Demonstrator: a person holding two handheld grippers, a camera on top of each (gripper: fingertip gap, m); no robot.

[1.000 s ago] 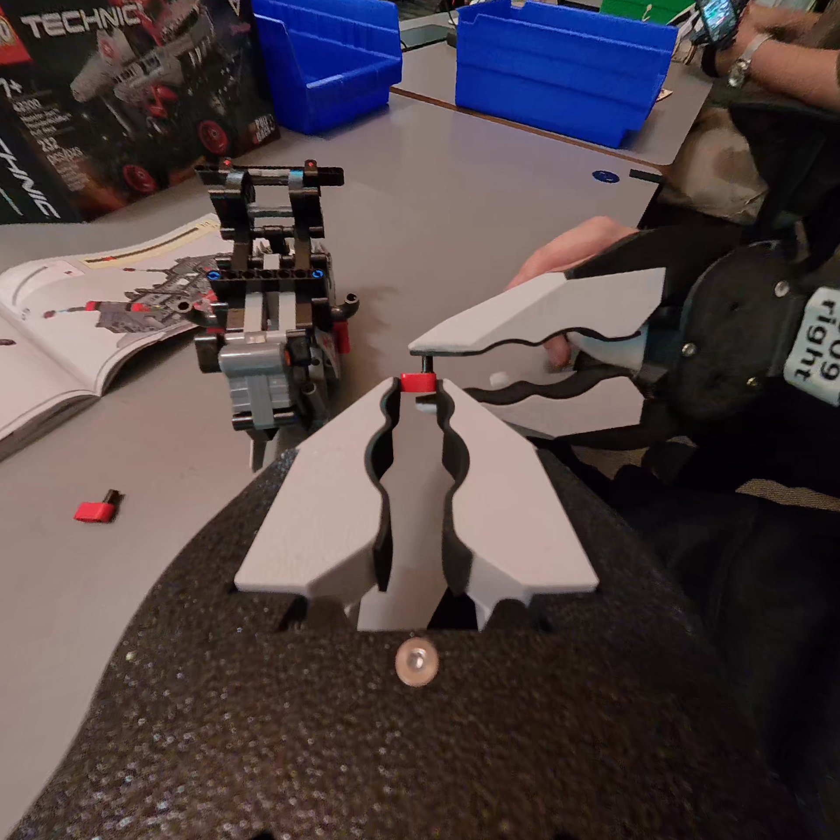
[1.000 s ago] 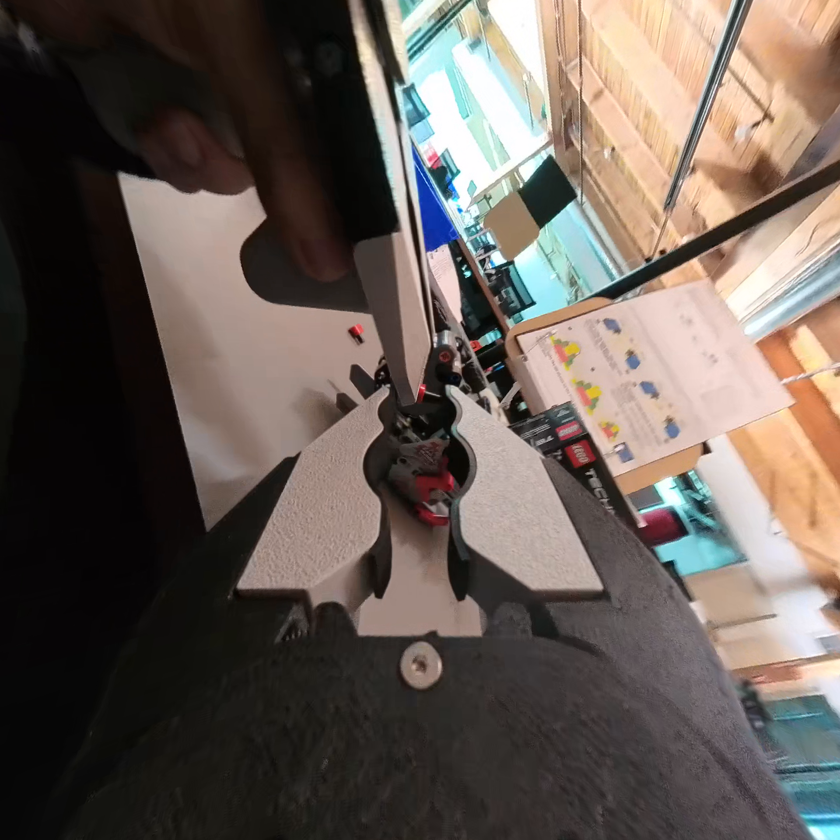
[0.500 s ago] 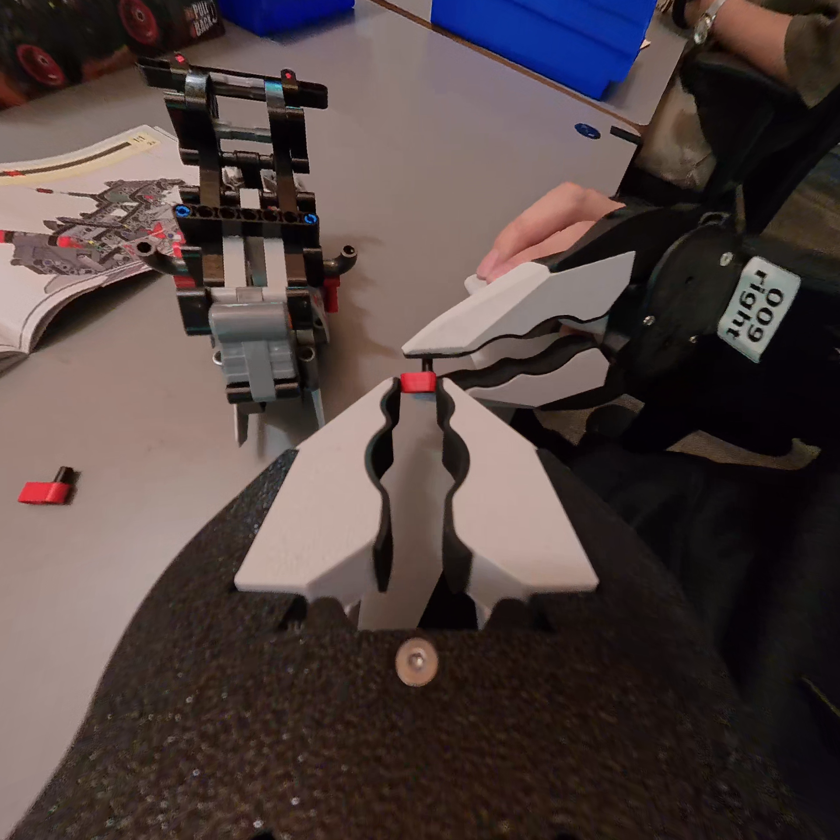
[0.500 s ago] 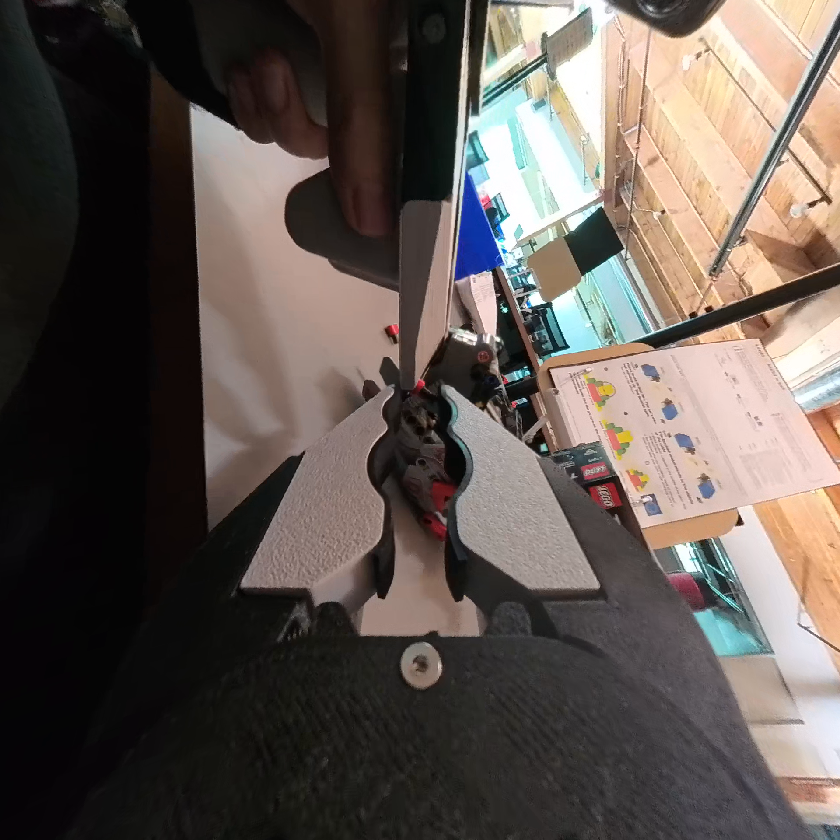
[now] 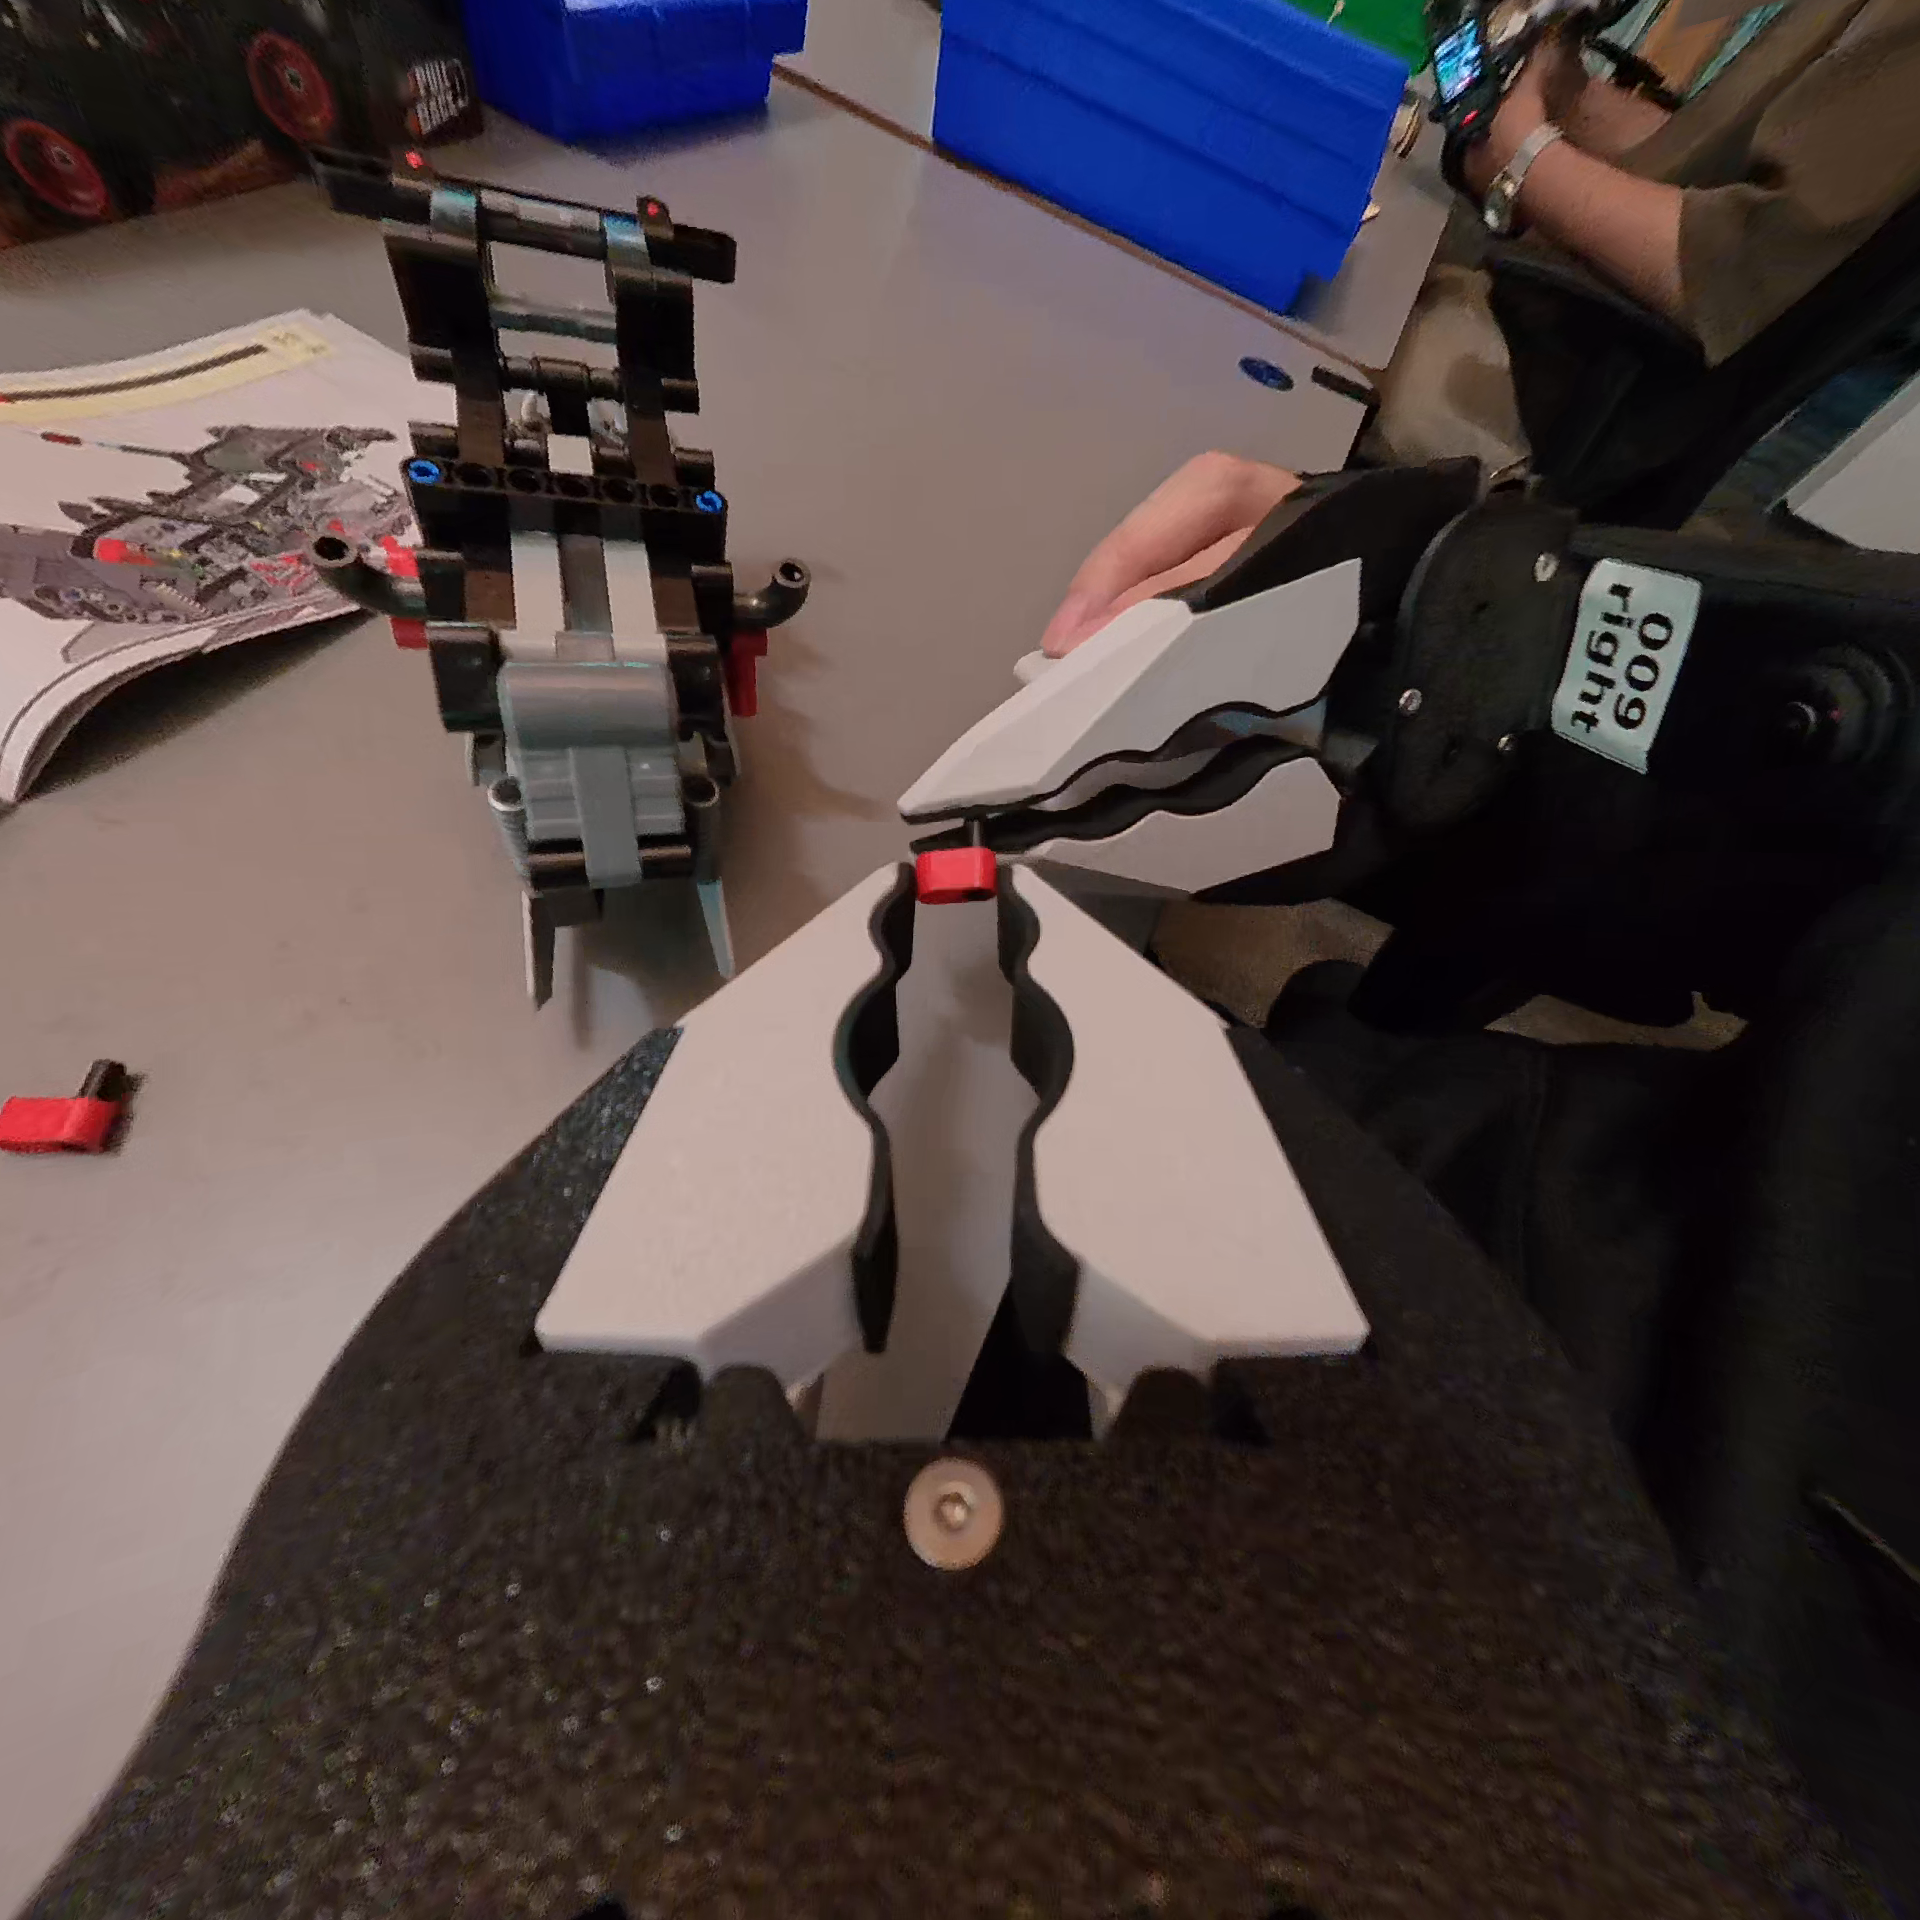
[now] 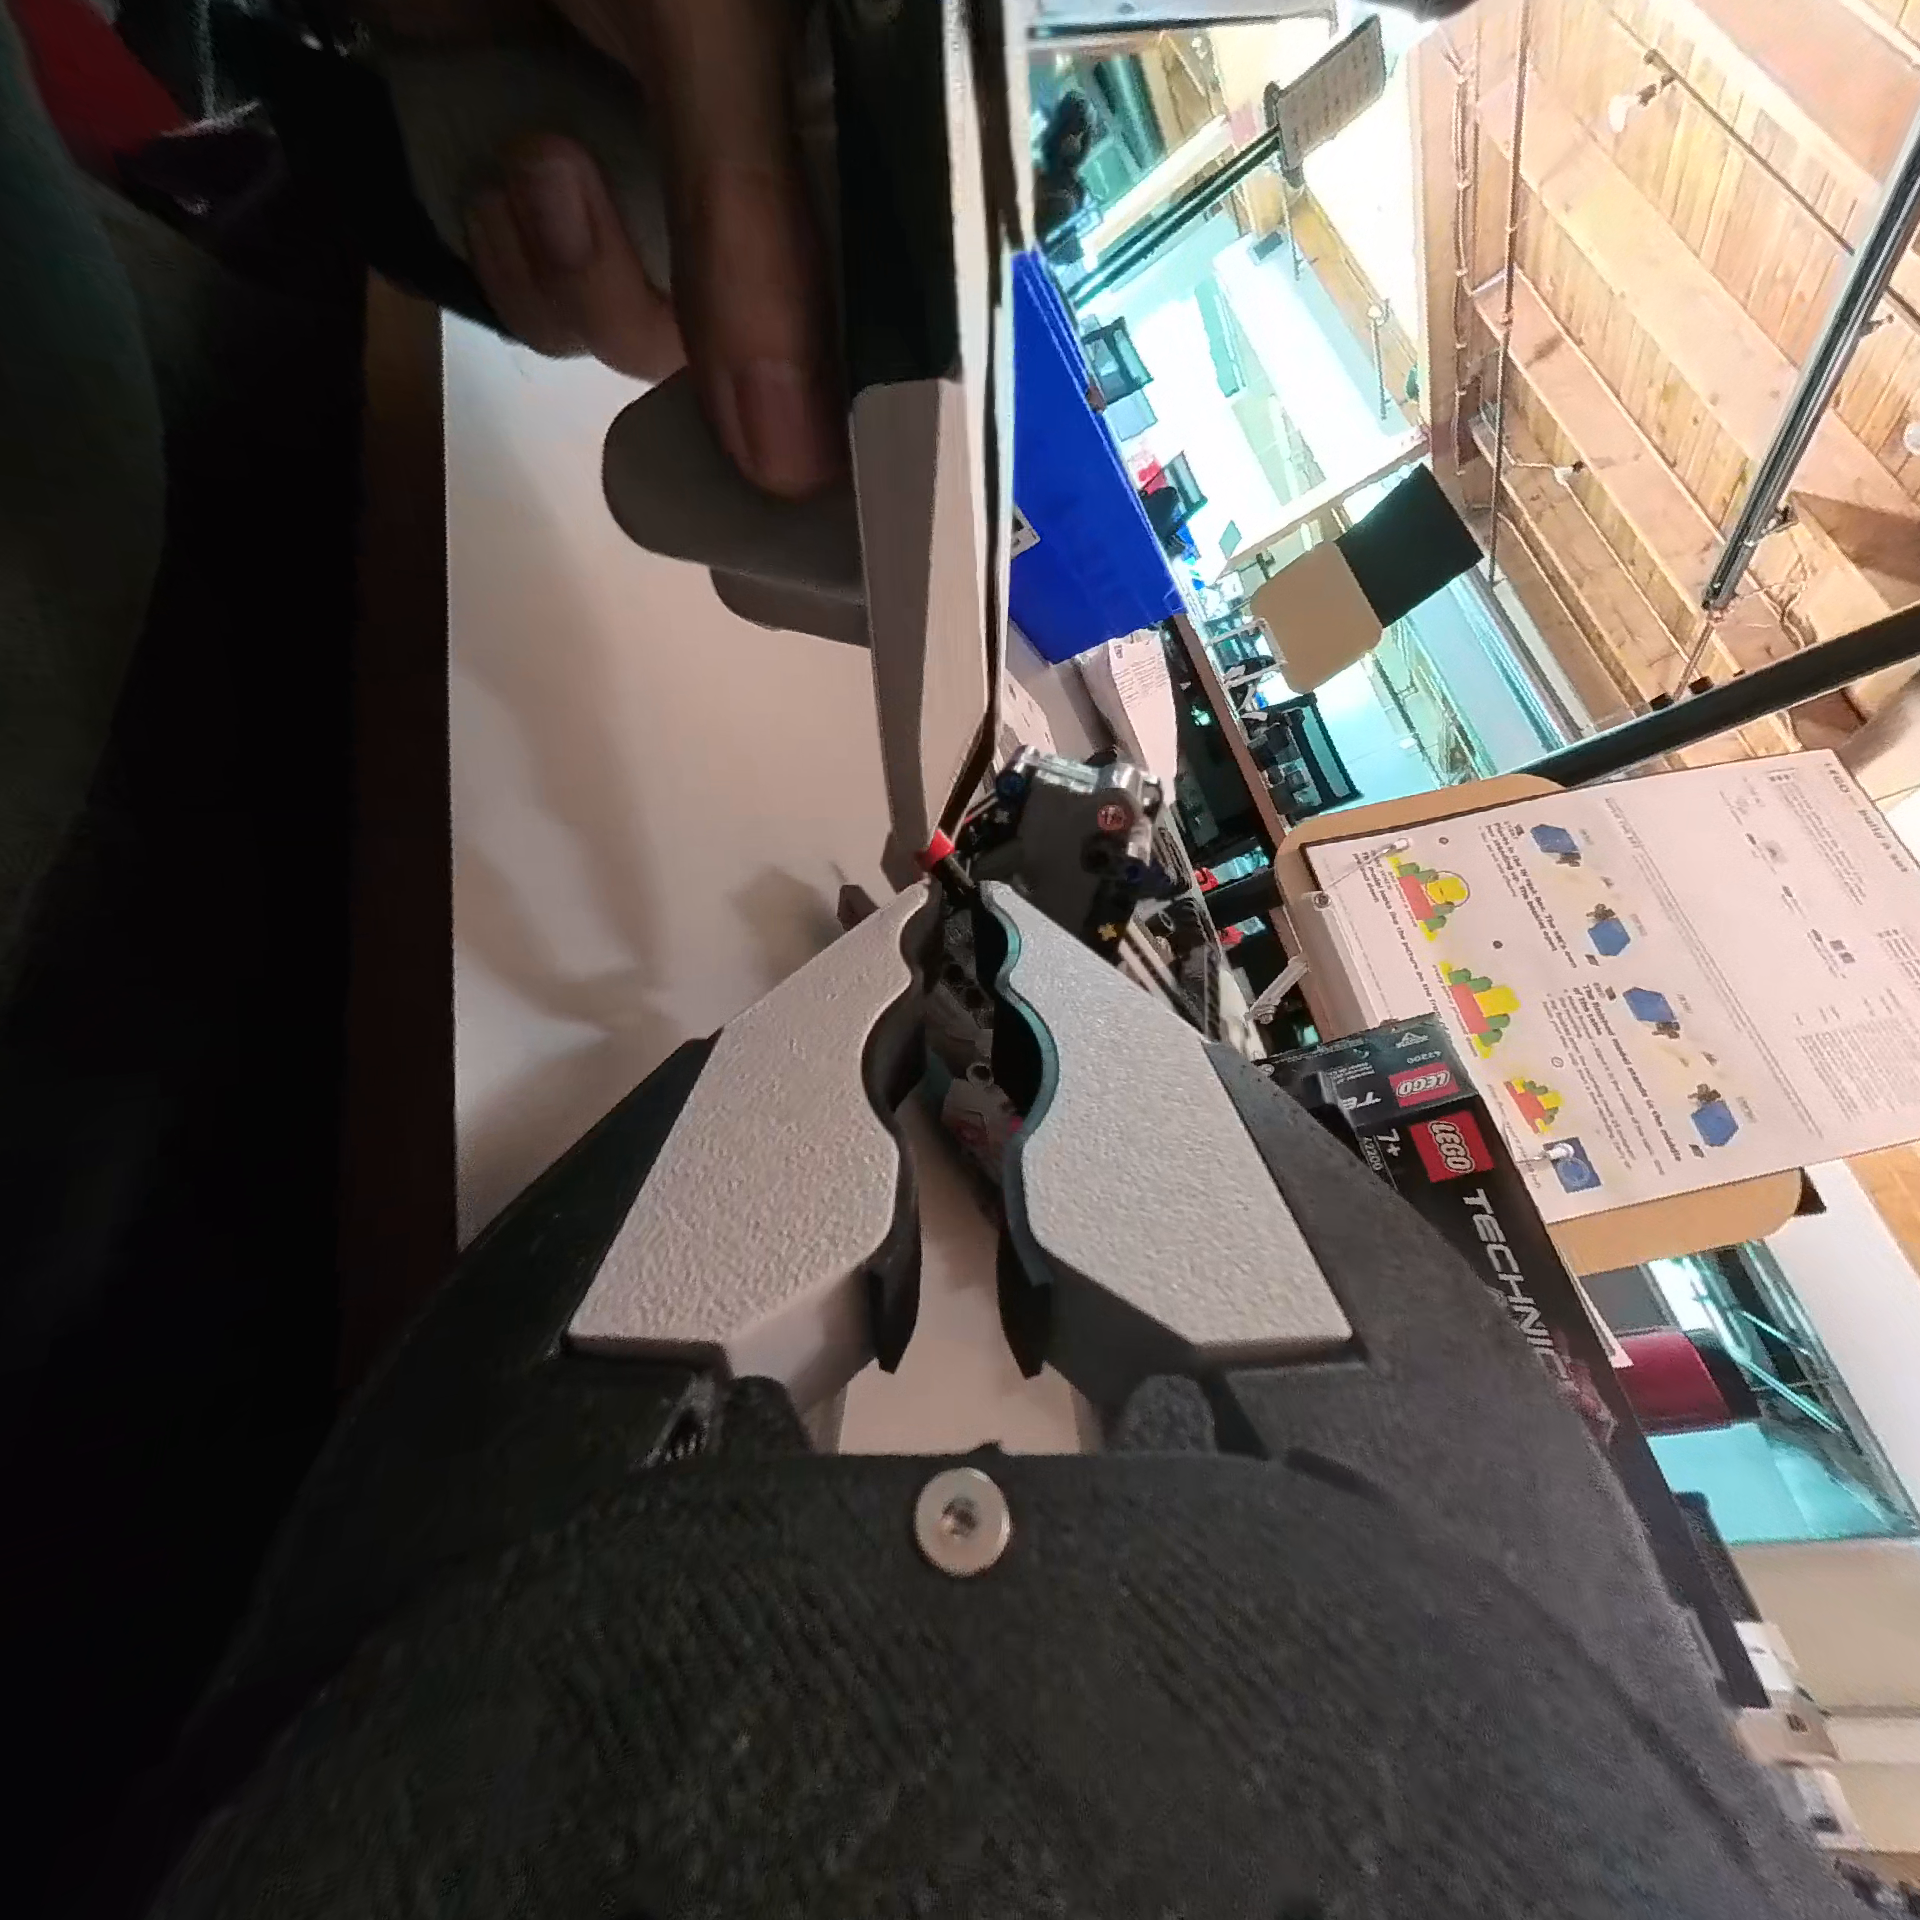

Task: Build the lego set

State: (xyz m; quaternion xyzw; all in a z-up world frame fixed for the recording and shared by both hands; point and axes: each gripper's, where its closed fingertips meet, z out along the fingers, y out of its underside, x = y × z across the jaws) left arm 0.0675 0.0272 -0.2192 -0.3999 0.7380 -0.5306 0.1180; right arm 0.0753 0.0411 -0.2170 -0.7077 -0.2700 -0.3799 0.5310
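Pinching a small red piece (image 5: pixel 956 873) at its tips, the left gripper (image 5: pixel 954 883) meets the right gripper (image 5: pixel 961 821), whose tongs are closed on a thin black pin sticking out of that piece. At 10 o'clock on the grey table (image 5: pixel 987 343) stands the lego model (image 5: pixel 566 582): black frame, grey block, blue pins. Left view alone shows a loose red piece (image 5: pixel 57 1120) at 9 o'clock; right view alone shows a hand (image 6: pixel 665 260).

Two blue bins (image 5: pixel 1164 135) are counted at the back, one built model (image 5: pixel 571 582), one open instruction booklet (image 5: pixel 156 488), two small red pieces (image 5: pixel 956 873), one boxed set (image 5: pixel 208 94), two grippers (image 5: pixel 951 894).
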